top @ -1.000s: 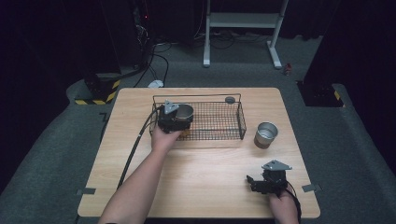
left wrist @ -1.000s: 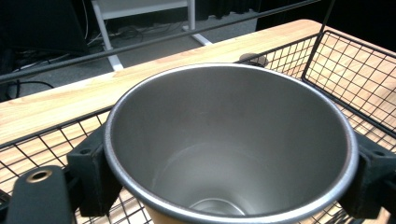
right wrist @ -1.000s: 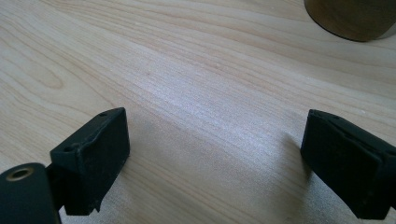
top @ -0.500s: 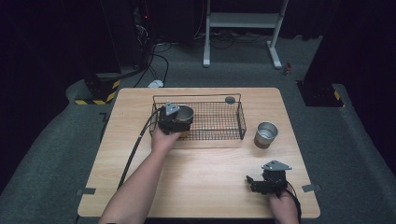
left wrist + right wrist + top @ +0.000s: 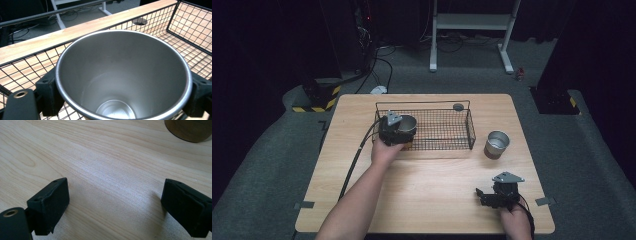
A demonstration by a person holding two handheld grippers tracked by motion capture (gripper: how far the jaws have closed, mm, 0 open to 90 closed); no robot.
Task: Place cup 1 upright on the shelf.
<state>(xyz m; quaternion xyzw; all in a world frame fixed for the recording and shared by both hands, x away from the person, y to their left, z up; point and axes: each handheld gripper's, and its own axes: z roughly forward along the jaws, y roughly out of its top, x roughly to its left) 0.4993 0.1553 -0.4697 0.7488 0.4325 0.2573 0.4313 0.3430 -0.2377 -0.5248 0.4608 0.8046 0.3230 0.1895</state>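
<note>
1. Overhead, your left gripper (image 5: 398, 131) sits at the left end of the wire basket (image 5: 469, 127), pinching a steel cup (image 5: 407, 123) that stands upright just inside the basket's left wall. A second steel cup (image 5: 497, 143) stands on the wooden table (image 5: 432, 185) at about 3 o'clock from the basket, just apart from it. Your right gripper (image 5: 482, 196) lies low near the table's front edge, at about 6 o'clock from that second cup and well apart from it, with its jaws pointing toward 9 o'clock.

2. Along your left gripper (image 5: 120, 100), the steel cup (image 5: 122, 75) is open-mouthed toward the camera and empty, with one black jaw pressed against each side of its wall. The basket mesh (image 5: 190, 32) runs off toward 1 o'clock, and a round dark disc (image 5: 139, 21) sits on the table beyond the basket's far rail at 12 o'clock.

3. Along your right gripper (image 5: 115, 207), the jaws stand spread wide over bare table (image 5: 105, 165), gripping nothing. The base of the second cup (image 5: 190, 130) shows at 1 o'clock, well ahead of the jaws.
</note>
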